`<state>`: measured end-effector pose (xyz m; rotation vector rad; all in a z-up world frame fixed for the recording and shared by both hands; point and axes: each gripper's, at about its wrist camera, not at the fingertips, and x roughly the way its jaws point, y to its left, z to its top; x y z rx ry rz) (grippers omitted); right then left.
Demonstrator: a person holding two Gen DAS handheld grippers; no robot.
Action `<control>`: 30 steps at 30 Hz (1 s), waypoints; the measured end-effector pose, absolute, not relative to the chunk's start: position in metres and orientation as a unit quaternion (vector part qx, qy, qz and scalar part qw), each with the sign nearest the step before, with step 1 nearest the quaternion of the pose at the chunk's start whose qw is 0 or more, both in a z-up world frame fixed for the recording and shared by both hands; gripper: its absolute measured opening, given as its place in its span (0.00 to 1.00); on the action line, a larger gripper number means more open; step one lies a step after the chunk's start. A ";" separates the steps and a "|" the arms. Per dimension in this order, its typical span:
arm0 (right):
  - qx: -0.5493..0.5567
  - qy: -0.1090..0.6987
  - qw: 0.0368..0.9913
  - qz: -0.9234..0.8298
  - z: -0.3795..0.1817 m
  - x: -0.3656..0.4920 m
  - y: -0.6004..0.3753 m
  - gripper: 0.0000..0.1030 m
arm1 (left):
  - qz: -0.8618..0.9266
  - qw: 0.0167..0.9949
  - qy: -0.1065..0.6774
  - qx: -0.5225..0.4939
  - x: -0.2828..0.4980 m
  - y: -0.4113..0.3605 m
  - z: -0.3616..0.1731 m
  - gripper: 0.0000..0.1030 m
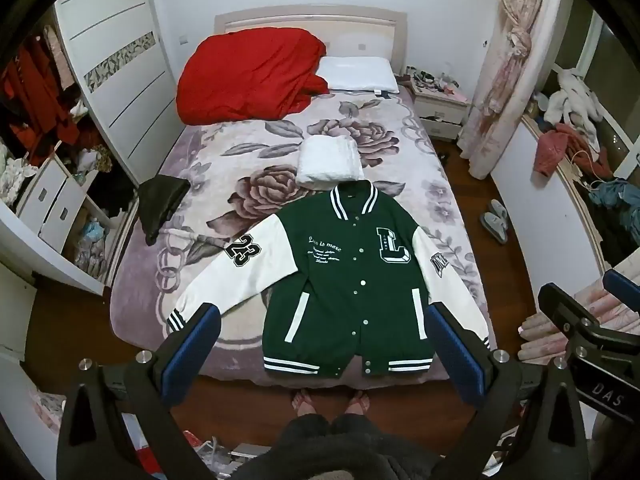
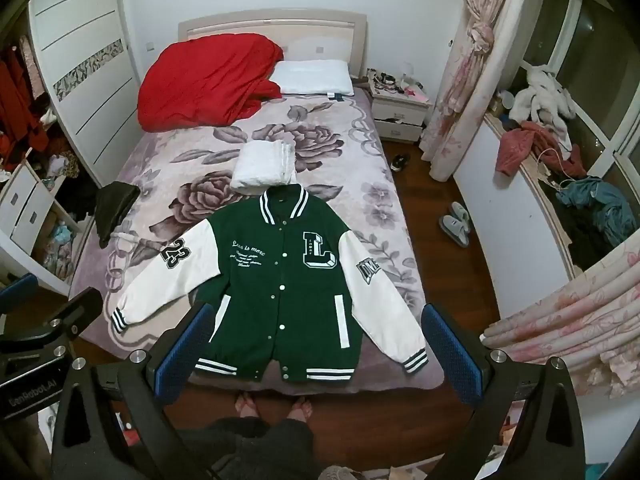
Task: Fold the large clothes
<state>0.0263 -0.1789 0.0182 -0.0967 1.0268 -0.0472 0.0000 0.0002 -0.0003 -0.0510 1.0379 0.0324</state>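
A green varsity jacket [image 1: 344,280] [image 2: 276,280] with white sleeves lies flat and face up on the near end of the bed, snaps closed, both sleeves spread outward. My left gripper [image 1: 324,344] hangs high above the bed's foot, wide open with nothing between its blue pads. My right gripper [image 2: 316,344] hovers beside it at the same height, also wide open and holding nothing. In the left wrist view the right gripper [image 1: 580,312] shows at the right edge; in the right wrist view the left gripper [image 2: 48,320] shows at the left edge.
A folded white cloth [image 1: 328,160] lies just beyond the jacket's collar, a dark garment [image 1: 160,204] at the bed's left edge, a red quilt [image 1: 248,76] and a pillow [image 1: 358,74] at the head. A person's feet [image 1: 328,400] stand at the bed's foot. Slippers [image 1: 496,220] sit on the floor to the right.
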 end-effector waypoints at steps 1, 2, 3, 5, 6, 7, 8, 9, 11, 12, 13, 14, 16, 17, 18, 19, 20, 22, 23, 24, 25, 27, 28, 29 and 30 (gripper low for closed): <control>-0.051 0.491 0.869 -0.025 0.018 0.026 -0.179 1.00 | 0.017 0.869 0.495 -0.021 0.000 0.000 0.000 1.00; -0.048 0.492 0.869 -0.023 0.018 0.026 -0.179 1.00 | 0.017 0.868 0.496 -0.021 0.000 0.000 0.000 1.00; -0.047 0.492 0.869 -0.023 0.018 0.026 -0.179 1.00 | 0.017 0.868 0.496 -0.021 0.000 0.000 0.000 1.00; -0.047 0.492 0.869 -0.023 0.018 0.027 -0.179 1.00 | 0.017 0.868 0.495 -0.020 0.000 -0.001 0.001 1.00; -0.047 0.492 0.869 -0.023 0.018 0.027 -0.179 1.00 | 0.019 0.869 0.495 -0.019 0.000 -0.001 0.001 1.00; -0.048 0.491 0.870 -0.024 0.019 0.027 -0.179 1.00 | 0.019 0.869 0.495 -0.021 0.000 -0.001 0.001 1.00; -0.048 0.490 0.870 -0.024 0.019 0.027 -0.179 1.00 | 0.020 0.869 0.495 -0.022 0.001 -0.001 0.002 1.00; -0.047 0.491 0.870 -0.024 0.019 0.027 -0.179 1.00 | 0.021 0.869 0.494 -0.023 0.001 -0.001 0.002 1.00; -0.047 0.490 0.870 -0.024 0.019 0.027 -0.179 1.00 | 0.021 0.869 0.493 -0.024 0.001 -0.003 0.004 1.00; -0.047 0.490 0.870 -0.024 0.019 0.027 -0.179 1.00 | 0.017 0.868 0.495 -0.026 0.000 0.001 0.000 1.00; -0.047 0.489 0.871 -0.023 0.019 0.027 -0.179 1.00 | 0.017 0.868 0.495 -0.025 0.001 0.001 0.000 1.00; -0.047 0.489 0.871 -0.023 0.019 0.028 -0.178 1.00 | 0.017 0.869 0.494 -0.024 0.001 0.000 0.000 1.00; -0.047 0.489 0.871 -0.023 0.019 0.028 -0.178 1.00 | 0.016 0.869 0.494 -0.027 0.000 0.001 0.000 1.00; -0.048 0.489 0.871 -0.023 0.019 0.029 -0.178 1.00 | 0.016 0.869 0.493 -0.027 0.002 0.003 0.000 1.00; -0.047 0.488 0.871 -0.023 0.019 0.029 -0.178 1.00 | 0.016 0.870 0.493 -0.027 0.003 0.005 -0.001 1.00; -0.046 0.488 0.871 -0.023 0.019 0.029 -0.178 1.00 | 0.016 0.869 0.493 -0.027 0.002 0.004 0.000 1.00; -0.046 0.488 0.871 -0.023 0.020 0.032 -0.179 1.00 | 0.016 0.870 0.492 -0.026 0.003 0.005 -0.001 1.00; -0.046 0.488 0.872 -0.022 0.022 0.033 -0.178 1.00 | 0.017 0.870 0.491 -0.026 0.004 0.009 0.001 1.00; -0.046 0.487 0.872 -0.023 0.021 0.033 -0.177 1.00 | 0.018 0.871 0.491 -0.026 0.006 0.010 0.004 1.00; -0.046 0.487 0.872 -0.023 0.021 0.033 -0.177 1.00 | 0.018 0.871 0.490 -0.026 0.009 0.010 0.006 1.00; -0.046 0.487 0.872 -0.023 0.021 0.033 -0.177 1.00 | 0.019 0.871 0.489 -0.025 0.010 0.008 0.007 1.00; -0.046 0.487 0.872 -0.023 0.021 0.033 -0.177 1.00 | 0.020 0.873 0.486 -0.026 0.011 0.009 0.009 1.00; -0.046 0.487 0.872 -0.023 0.021 0.033 -0.177 1.00 | 0.020 0.873 0.486 -0.025 0.010 0.009 0.008 1.00; -0.046 0.487 0.872 -0.023 0.021 0.033 -0.177 1.00 | 0.020 0.874 0.485 -0.025 0.011 0.009 0.009 1.00; -0.046 0.487 0.872 -0.024 0.021 0.033 -0.177 1.00 | 0.020 0.873 0.486 -0.026 0.010 0.009 0.009 1.00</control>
